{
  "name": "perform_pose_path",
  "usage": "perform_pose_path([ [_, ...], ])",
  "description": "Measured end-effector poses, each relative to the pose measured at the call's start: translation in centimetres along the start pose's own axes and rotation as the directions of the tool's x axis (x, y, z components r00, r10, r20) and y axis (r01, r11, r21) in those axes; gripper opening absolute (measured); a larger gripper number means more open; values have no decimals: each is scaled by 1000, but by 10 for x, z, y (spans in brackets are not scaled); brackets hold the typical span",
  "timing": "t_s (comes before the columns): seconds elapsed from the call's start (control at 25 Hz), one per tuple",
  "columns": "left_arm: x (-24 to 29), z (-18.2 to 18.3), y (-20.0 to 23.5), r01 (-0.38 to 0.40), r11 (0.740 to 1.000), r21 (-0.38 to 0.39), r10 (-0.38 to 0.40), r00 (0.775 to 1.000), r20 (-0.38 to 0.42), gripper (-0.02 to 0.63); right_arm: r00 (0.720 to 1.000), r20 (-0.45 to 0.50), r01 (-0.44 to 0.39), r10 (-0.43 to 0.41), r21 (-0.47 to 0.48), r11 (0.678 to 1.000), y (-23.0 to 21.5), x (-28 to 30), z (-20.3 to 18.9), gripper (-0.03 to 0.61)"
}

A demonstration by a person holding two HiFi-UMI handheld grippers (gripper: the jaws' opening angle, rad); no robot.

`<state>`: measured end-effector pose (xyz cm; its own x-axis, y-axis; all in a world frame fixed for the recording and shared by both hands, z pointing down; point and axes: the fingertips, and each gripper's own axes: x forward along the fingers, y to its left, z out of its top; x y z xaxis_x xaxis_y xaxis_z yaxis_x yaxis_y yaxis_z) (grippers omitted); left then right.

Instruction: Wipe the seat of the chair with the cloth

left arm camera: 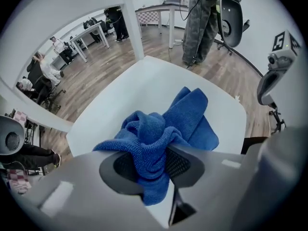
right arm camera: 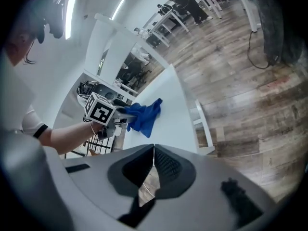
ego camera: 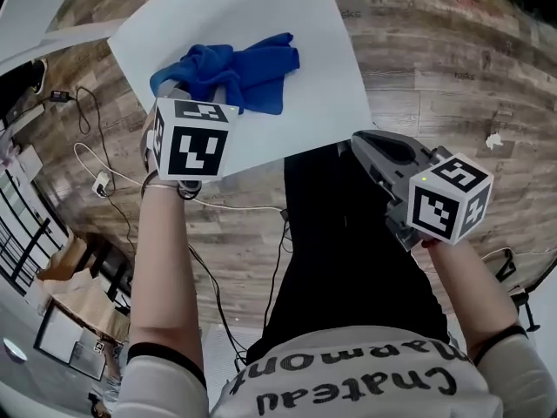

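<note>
A crumpled blue cloth [ego camera: 248, 68] lies on the white chair seat [ego camera: 305, 24], toward its left part. My left gripper [ego camera: 193, 87] is shut on the cloth's near edge, with a fold bunched between its jaws [left arm camera: 154, 162] and the rest of the cloth [left arm camera: 187, 114] spread ahead on the seat [left arm camera: 139, 85]. My right gripper [ego camera: 365, 142] hangs just off the seat's near right corner, above the floor. Its jaws [right arm camera: 153, 160] are shut with nothing between them. The right gripper view shows the cloth [right arm camera: 147, 113] and the left gripper [right arm camera: 122, 117] from the side.
Wooden floor [ego camera: 452, 68] surrounds the seat. Cables and a power strip [ego camera: 100, 184] lie on the floor at the left. A person [left arm camera: 199, 23] stands beyond the seat beside an office chair [left arm camera: 231, 13]. Desks and seated people are farther back.
</note>
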<state>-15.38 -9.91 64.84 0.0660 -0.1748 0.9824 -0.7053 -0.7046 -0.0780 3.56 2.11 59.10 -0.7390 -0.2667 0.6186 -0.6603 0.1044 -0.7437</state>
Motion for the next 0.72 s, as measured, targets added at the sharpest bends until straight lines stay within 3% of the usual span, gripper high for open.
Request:
perform_pose_path([
  [0.24, 2, 45, -41, 47, 999, -22, -46, 999, 30, 124, 998, 60, 25, -28, 42, 999, -34, -45, -5, 15],
  [0.72, 7, 124, -116, 96, 995, 21, -98, 991, 96, 124, 986, 155, 39, -59, 127, 991, -71, -101, -25, 15],
])
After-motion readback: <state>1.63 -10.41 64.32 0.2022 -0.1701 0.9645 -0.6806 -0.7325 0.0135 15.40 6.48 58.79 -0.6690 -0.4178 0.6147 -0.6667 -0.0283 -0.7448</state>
